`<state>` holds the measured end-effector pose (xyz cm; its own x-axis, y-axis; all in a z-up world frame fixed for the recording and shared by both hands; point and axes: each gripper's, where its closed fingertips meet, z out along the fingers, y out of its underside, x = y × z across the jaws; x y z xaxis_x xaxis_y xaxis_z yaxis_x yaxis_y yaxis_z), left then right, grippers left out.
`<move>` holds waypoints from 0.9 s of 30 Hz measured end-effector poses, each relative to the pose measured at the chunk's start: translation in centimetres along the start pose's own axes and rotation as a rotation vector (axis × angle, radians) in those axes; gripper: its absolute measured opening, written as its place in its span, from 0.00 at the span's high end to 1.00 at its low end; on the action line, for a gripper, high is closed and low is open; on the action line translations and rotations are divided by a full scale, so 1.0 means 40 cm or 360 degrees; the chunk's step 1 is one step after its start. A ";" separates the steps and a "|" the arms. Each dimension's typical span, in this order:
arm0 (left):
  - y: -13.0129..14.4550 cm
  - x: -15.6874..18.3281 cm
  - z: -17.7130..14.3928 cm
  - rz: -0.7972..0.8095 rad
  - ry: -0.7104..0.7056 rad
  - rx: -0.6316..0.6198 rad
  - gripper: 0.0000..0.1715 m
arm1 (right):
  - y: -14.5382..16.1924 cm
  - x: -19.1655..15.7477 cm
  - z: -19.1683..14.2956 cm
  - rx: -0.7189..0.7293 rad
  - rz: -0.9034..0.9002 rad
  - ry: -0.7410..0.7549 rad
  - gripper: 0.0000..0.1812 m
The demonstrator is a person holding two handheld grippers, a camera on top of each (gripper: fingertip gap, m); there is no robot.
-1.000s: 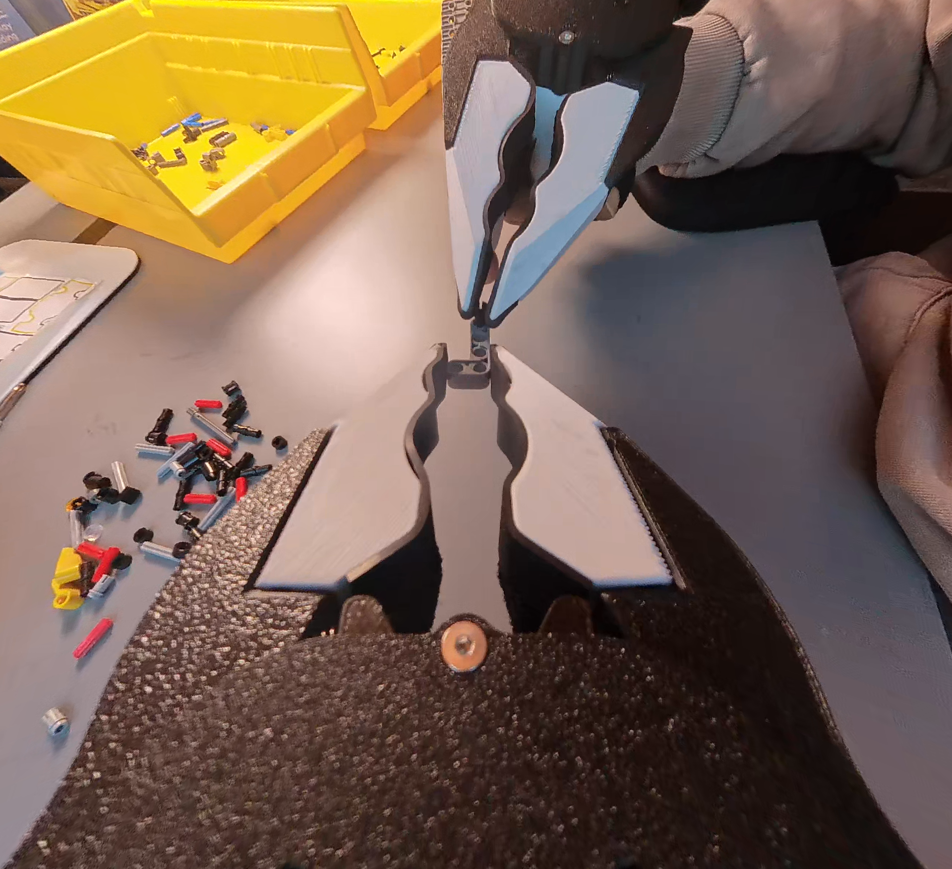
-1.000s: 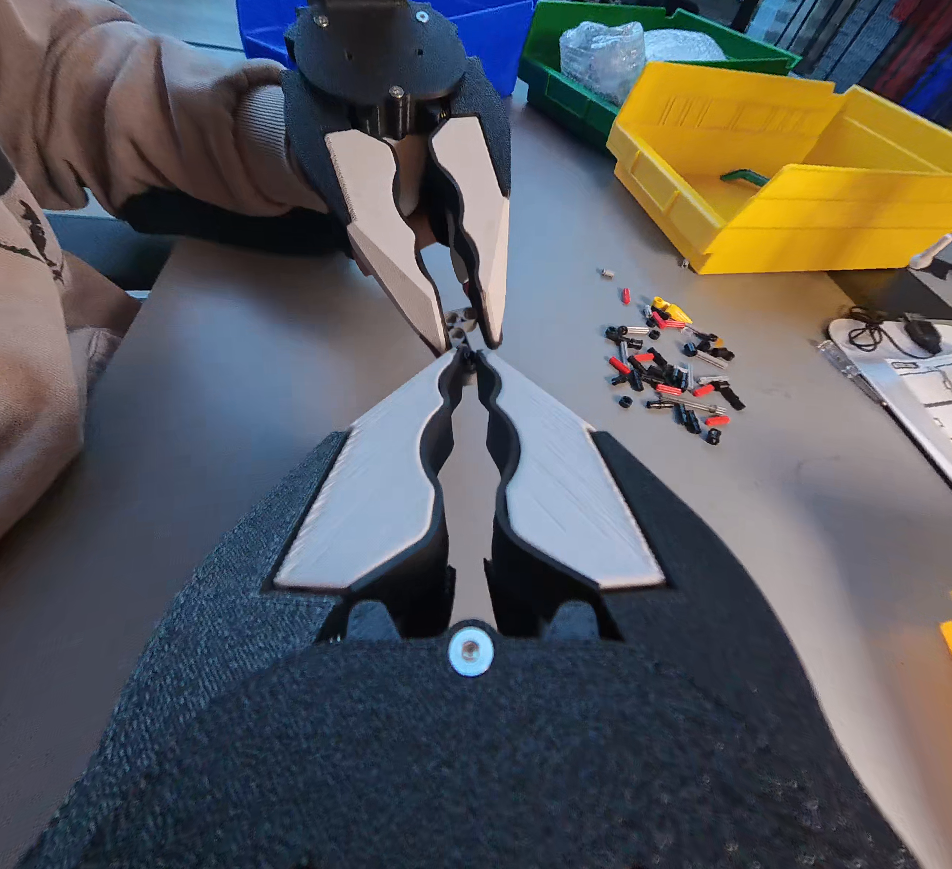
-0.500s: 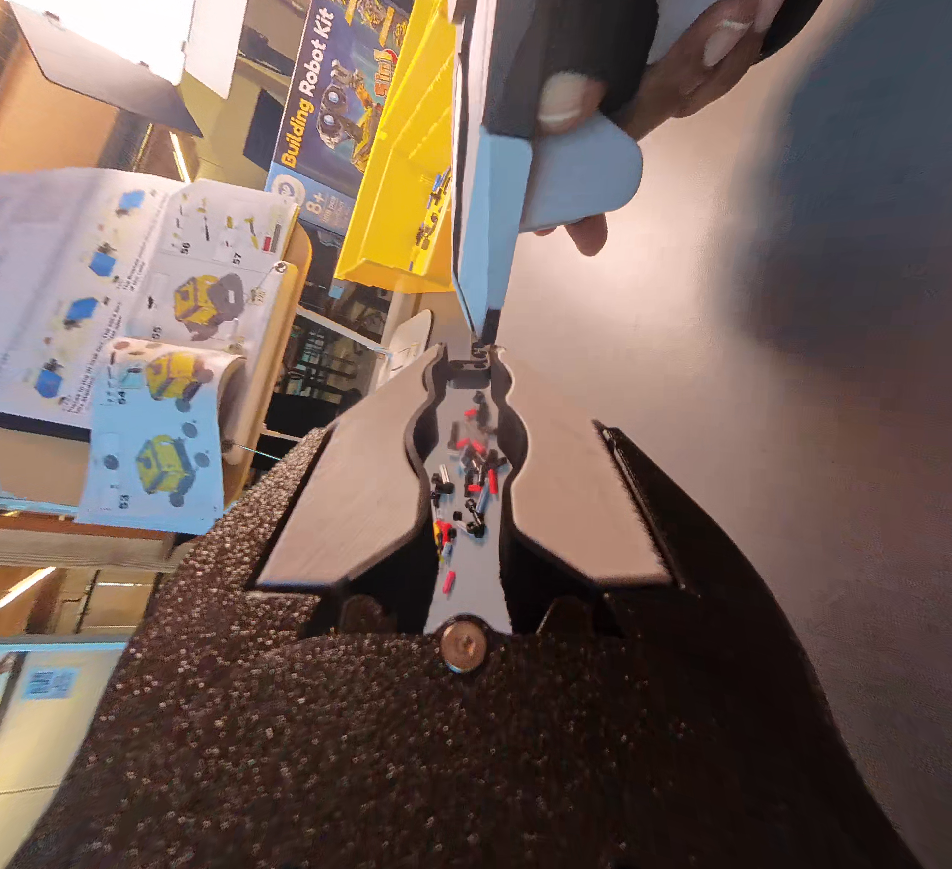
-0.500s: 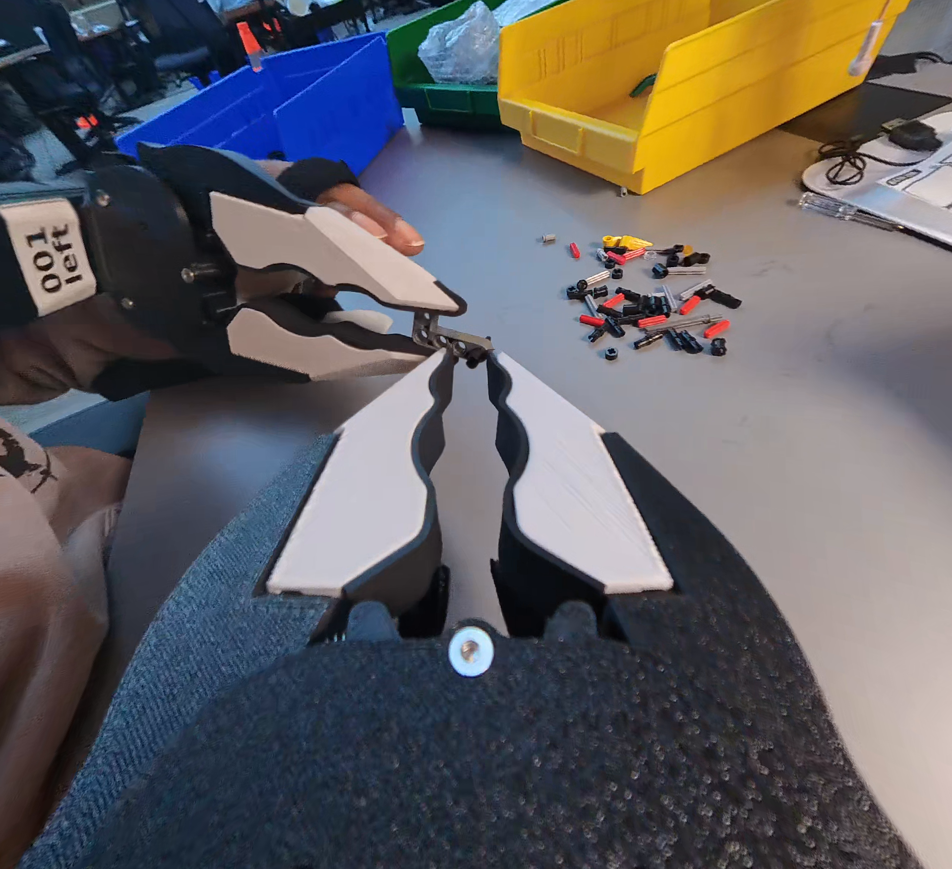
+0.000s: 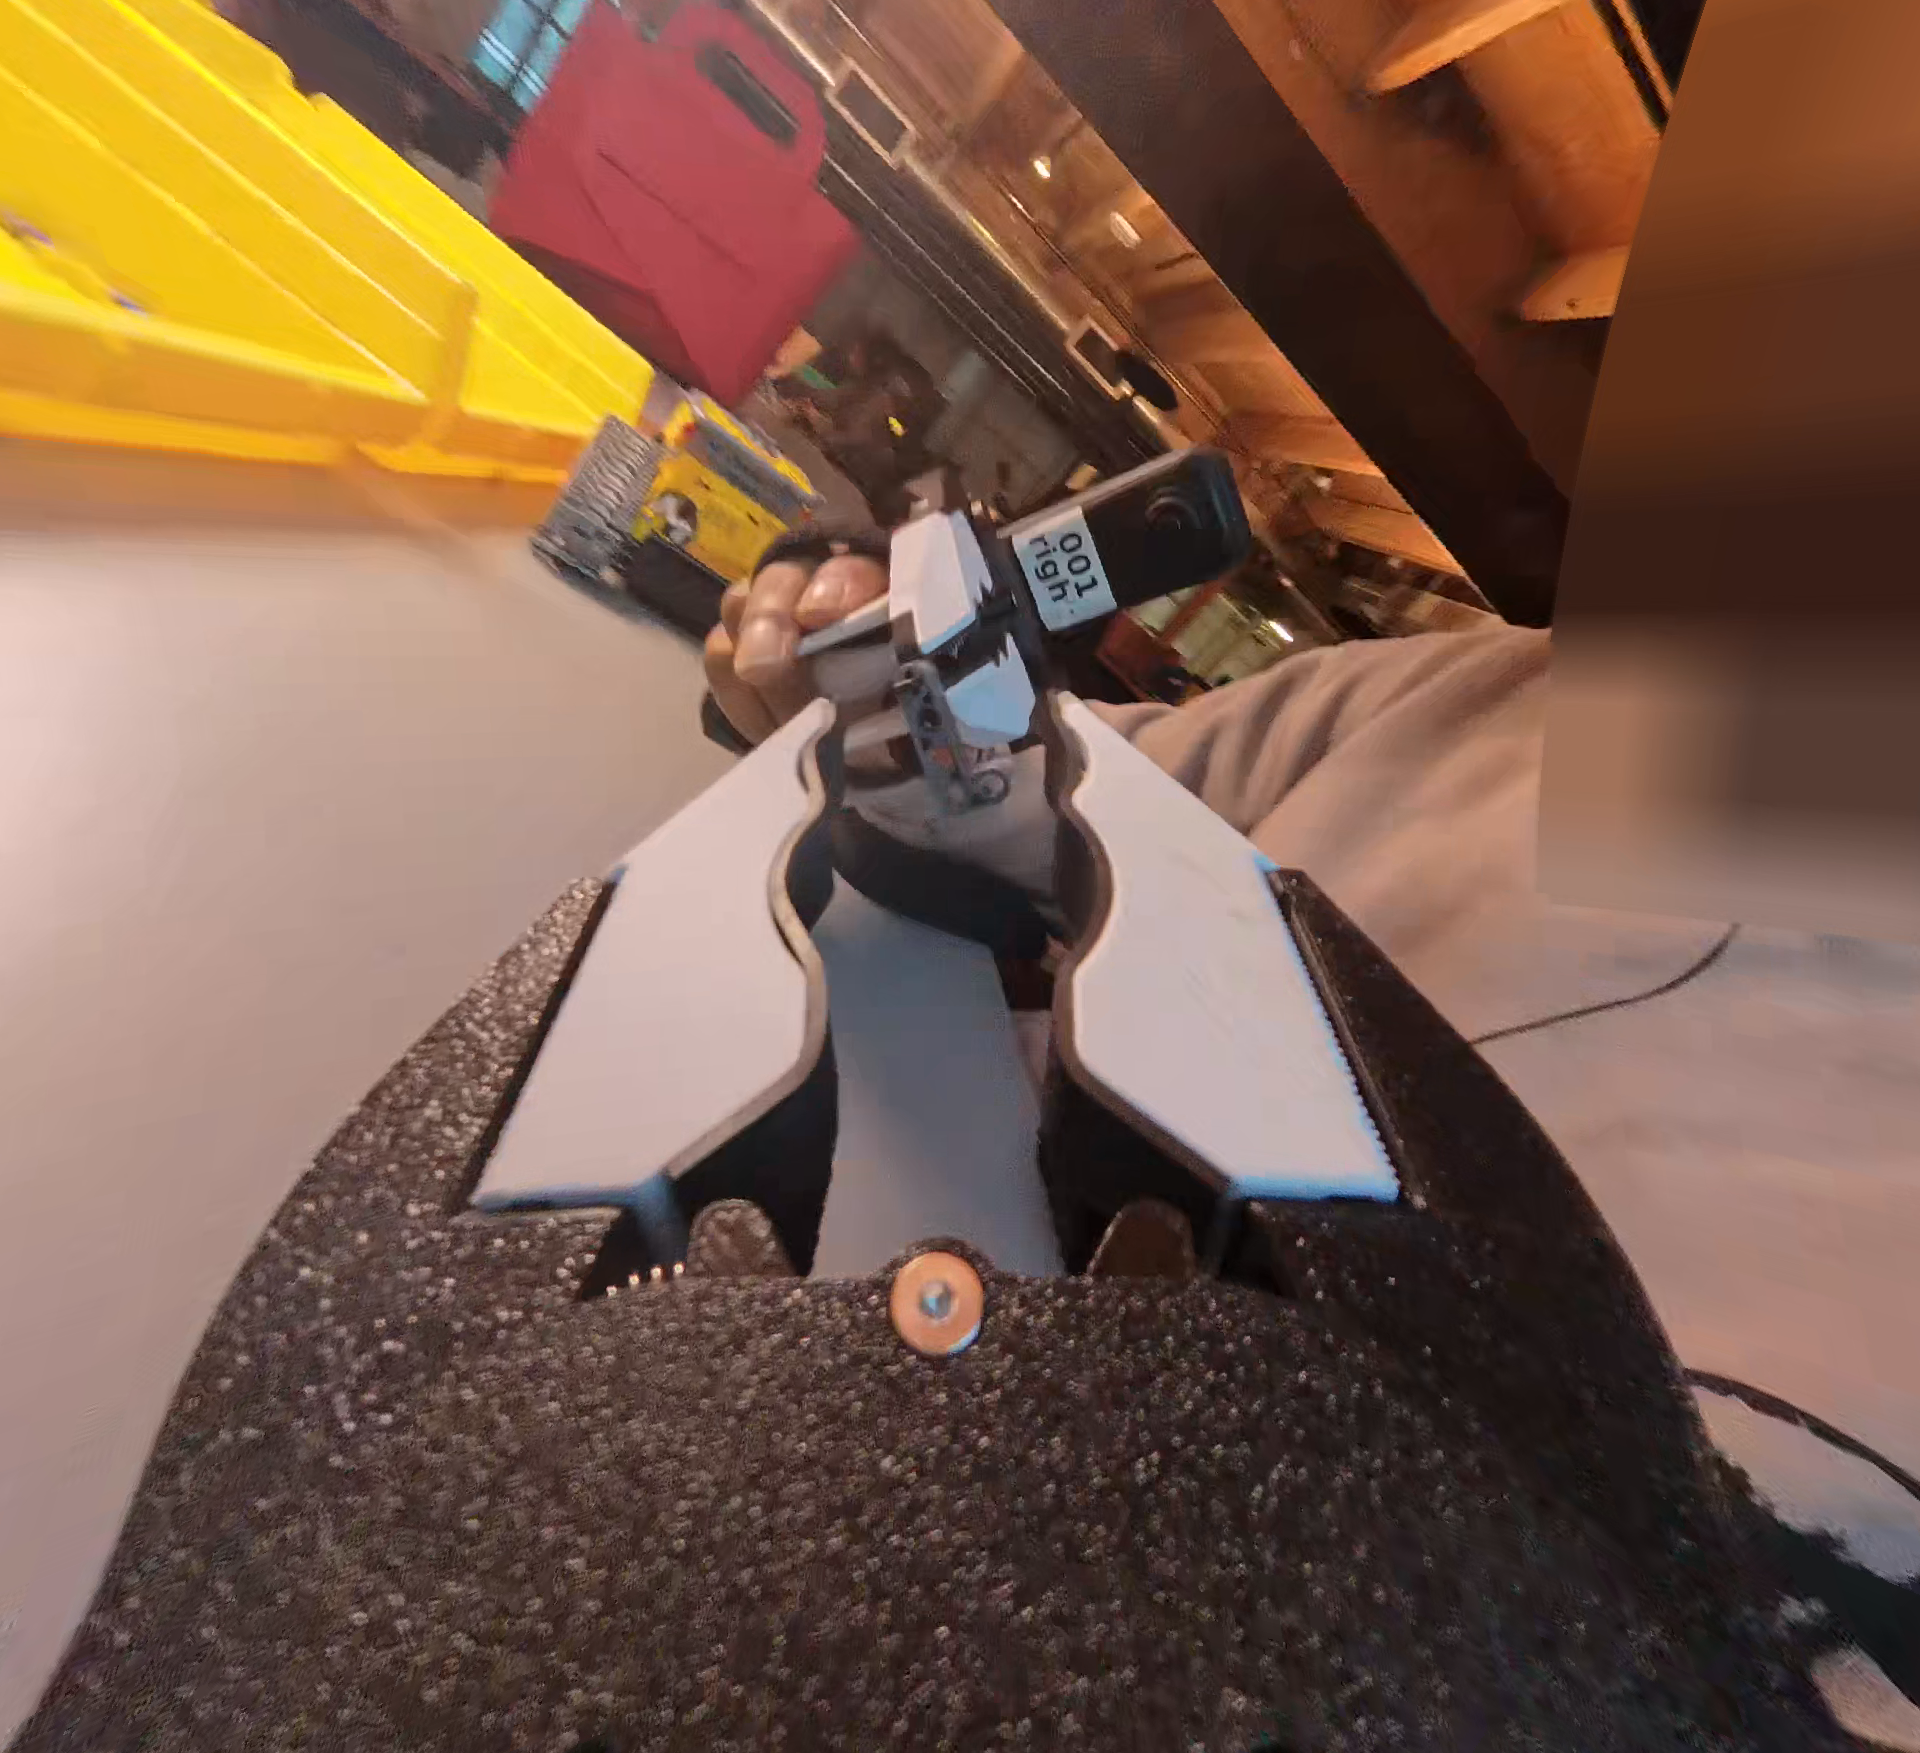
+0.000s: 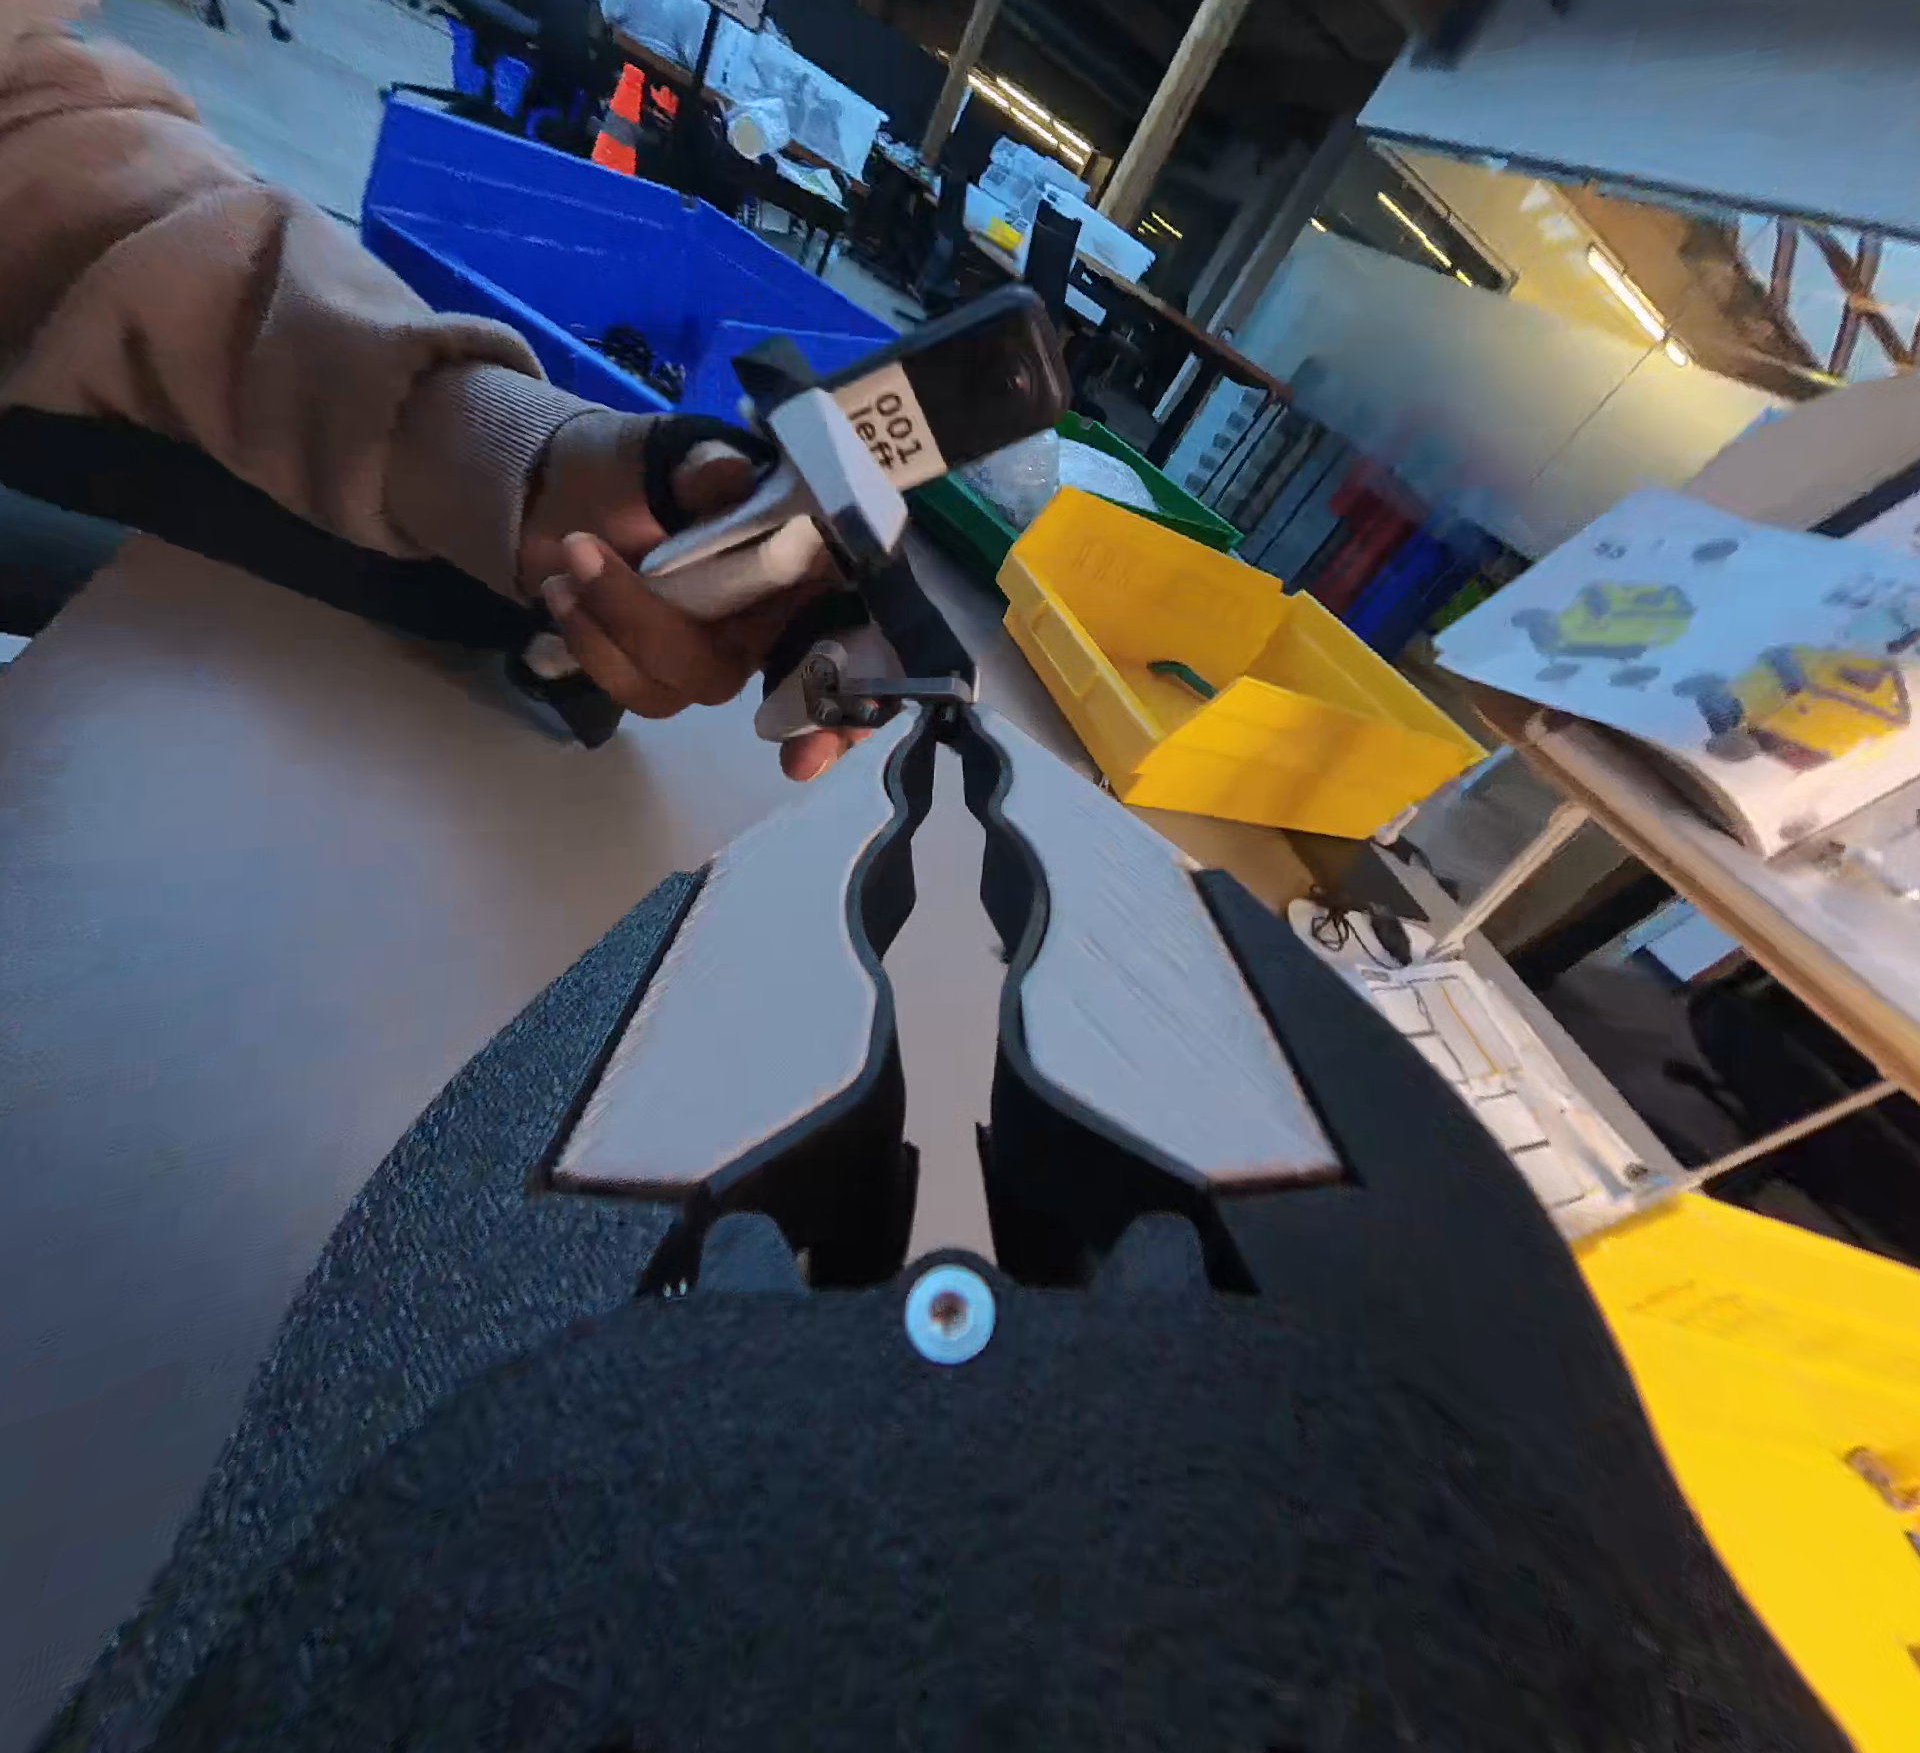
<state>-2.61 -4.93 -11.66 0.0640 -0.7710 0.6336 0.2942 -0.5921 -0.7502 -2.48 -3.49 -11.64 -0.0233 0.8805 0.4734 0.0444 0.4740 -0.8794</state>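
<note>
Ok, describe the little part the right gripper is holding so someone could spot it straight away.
Above the grey table, the two grippers meet tip to tip. The right gripper is shut on a small grey beam that sticks out sideways from its tips, in front of the open left gripper. It is thin, with a row of holes, the only part held off the table.

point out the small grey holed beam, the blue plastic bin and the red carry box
small grey holed beam [image 5: 940, 735], left wrist view, mid-length
blue plastic bin [image 6: 582, 249], right wrist view, side wall
red carry box [image 5: 665, 207], left wrist view, front face
</note>
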 end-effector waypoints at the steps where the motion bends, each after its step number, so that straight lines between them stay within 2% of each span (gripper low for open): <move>1: 0.022 0.005 0.007 -0.0038 0.0040 -0.0062 0.80 | -0.008 -0.012 0.004 0.0007 -0.0048 -0.0013 0.99; 2: 0.037 0.011 0.014 -0.0060 0.0071 -0.0099 0.82 | -0.013 -0.025 0.008 0.0016 -0.0077 -0.0037 0.99; 4: 0.047 0.020 0.022 -0.0063 0.0108 -0.0125 0.93 | -0.012 -0.045 0.013 0.0013 -0.0097 -0.0074 0.99; 5: 0.048 0.019 0.021 -0.0067 0.0110 -0.0130 0.95 | -0.013 -0.049 0.013 0.0026 -0.0086 -0.0077 0.99; 11: 0.049 0.017 0.020 -0.0013 0.0092 -0.0145 0.96 | -0.009 -0.050 0.010 0.0060 0.0231 -0.0175 0.99; 17: 0.057 0.027 0.024 0.0462 -0.0035 -0.0189 0.95 | -0.019 -0.066 0.005 0.0147 0.0833 -0.0423 0.99; 22: 0.066 0.038 0.025 0.0626 -0.0048 -0.0213 0.95 | -0.030 -0.076 -0.001 0.0225 0.0956 -0.0539 0.98; 27: 0.065 0.042 0.021 0.0621 -0.0033 -0.0204 0.95 | -0.034 -0.078 0.002 0.0247 0.0942 -0.0532 0.98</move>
<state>-0.92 -7.57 -12.40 0.1667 -0.9395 0.2993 0.1229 -0.2813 -0.9517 -2.56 -6.89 -11.91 -0.3467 0.9318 -0.1069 0.0021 -0.1132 -0.9936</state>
